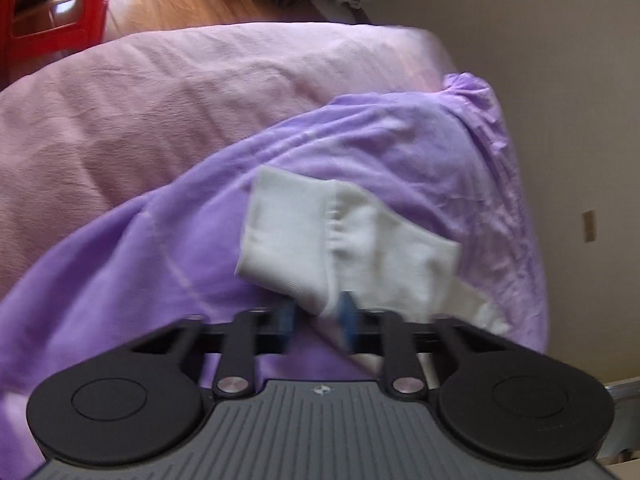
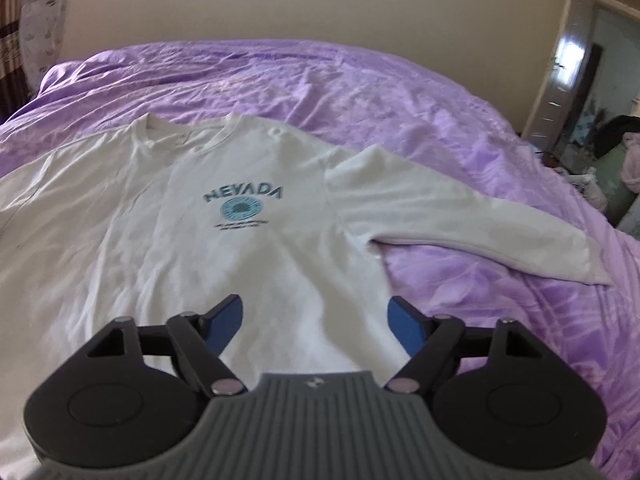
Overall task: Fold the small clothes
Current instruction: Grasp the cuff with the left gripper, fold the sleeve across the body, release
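A white sweatshirt (image 2: 192,240) with a teal NEVADA print lies face up on the purple bedcover (image 2: 400,92). Its right sleeve (image 2: 460,232) stretches out toward the bed's right side. My right gripper (image 2: 316,308) hovers open over the lower front of the shirt, with nothing between its blue pads (image 2: 228,320). In the left wrist view a white sleeve end (image 1: 344,240) with a ribbed cuff is lifted off the purple cover (image 1: 160,260). My left gripper (image 1: 318,314) is shut on the sleeve's lower edge. This view is blurred.
A pink blanket (image 1: 160,100) covers the far part of the bed. Beyond it are a wooden floor (image 1: 180,0) and a red plastic stool (image 1: 52,4). A beige wall (image 1: 580,120) runs along the bed's edge. A doorway (image 2: 576,80) and clutter (image 2: 616,152) lie at the right.
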Demonstrator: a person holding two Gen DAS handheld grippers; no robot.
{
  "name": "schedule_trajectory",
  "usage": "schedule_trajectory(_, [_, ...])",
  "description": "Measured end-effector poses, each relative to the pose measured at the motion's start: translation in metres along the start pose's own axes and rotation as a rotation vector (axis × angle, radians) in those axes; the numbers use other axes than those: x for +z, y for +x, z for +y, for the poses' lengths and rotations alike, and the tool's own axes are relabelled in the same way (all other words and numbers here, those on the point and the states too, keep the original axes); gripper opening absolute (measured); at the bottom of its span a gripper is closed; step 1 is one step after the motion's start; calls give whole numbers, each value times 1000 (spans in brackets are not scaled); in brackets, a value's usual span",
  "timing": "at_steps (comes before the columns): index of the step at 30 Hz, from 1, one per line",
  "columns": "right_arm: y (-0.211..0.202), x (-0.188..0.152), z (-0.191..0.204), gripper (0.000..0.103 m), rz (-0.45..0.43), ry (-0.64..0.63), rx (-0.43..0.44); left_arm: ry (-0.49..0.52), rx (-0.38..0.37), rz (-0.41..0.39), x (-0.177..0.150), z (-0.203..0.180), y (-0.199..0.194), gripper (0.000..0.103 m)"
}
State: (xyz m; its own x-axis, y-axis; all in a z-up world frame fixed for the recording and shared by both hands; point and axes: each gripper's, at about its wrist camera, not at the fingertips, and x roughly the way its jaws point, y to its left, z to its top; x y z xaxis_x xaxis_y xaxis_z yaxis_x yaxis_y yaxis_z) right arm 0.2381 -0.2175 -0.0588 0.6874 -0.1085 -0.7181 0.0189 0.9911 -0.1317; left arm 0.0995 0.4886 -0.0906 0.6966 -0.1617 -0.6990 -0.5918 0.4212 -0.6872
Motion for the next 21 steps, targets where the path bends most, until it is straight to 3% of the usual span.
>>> schedule_trajectory(6, [3,16,25,42,8,-109,95,235,52,-193,-21,-83,-36,12])
schedule_trajectory(10, [-3,26,42,37,-15,-188,176,448,120,-287,-56,-161,-61,11])
schedule_trajectory(15, [-8,37,56,32,-22,-242,261,669,182,-345,-114,-266,-78,11])
schedule_trajectory(21, [-13,46,51,32,-26,-225,342,895,170,-375,-202,-373,-61,11])
